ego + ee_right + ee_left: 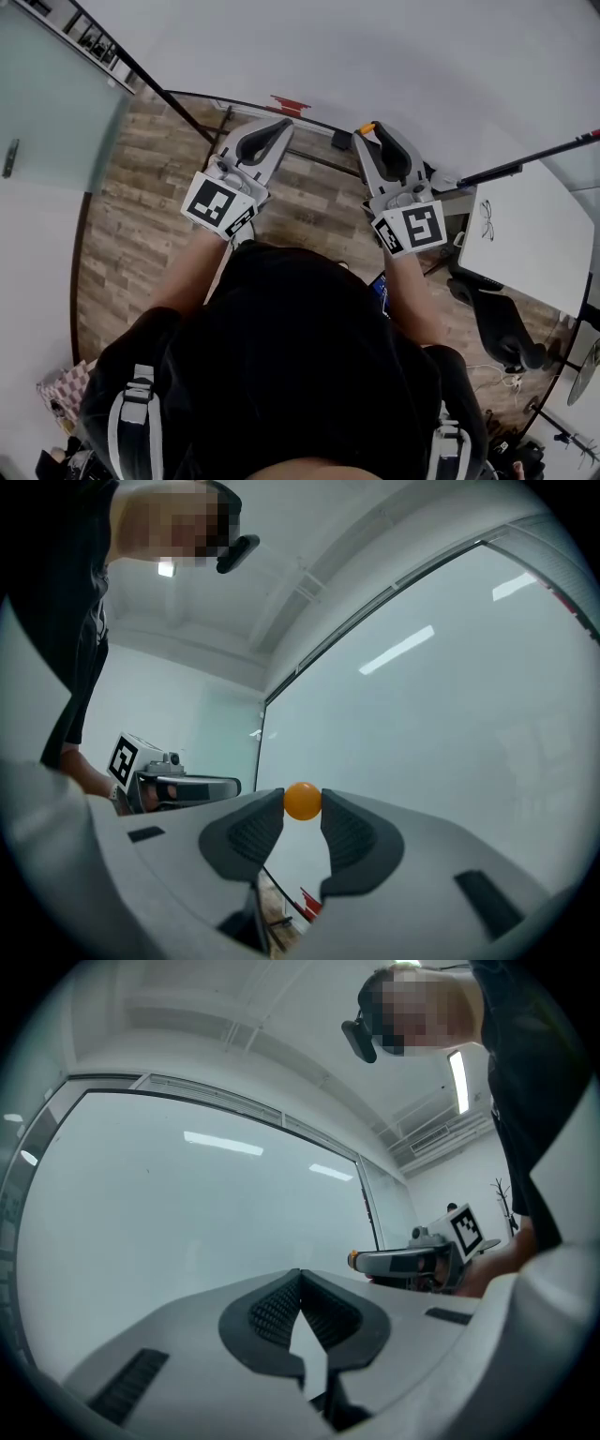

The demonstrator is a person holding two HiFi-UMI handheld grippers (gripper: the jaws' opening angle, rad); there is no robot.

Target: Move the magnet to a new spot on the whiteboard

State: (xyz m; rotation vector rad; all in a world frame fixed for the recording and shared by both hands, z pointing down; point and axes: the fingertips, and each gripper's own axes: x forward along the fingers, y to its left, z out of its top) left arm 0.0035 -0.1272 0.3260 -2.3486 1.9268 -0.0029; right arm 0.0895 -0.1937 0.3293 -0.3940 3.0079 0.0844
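A small orange round magnet (302,800) sits pinched between the fingertips of my right gripper (302,805), which is shut on it. It hangs in front of the big whiteboard (450,696); whether it touches the board I cannot tell. In the head view the right gripper (373,128) points at the whiteboard (375,56), with the left gripper (277,123) beside it. The left gripper (300,1275) has its ribbed pads meeting at the tips, with nothing between them. From the left gripper view I see the right gripper (412,1260) level alongside.
Wooden floor (141,206) lies below the board's frame, with a red object (289,105) at its foot. A white table (525,234) carrying glasses (487,219) stands at the right, a black chair (502,328) near it. A glass door (47,103) is at the left.
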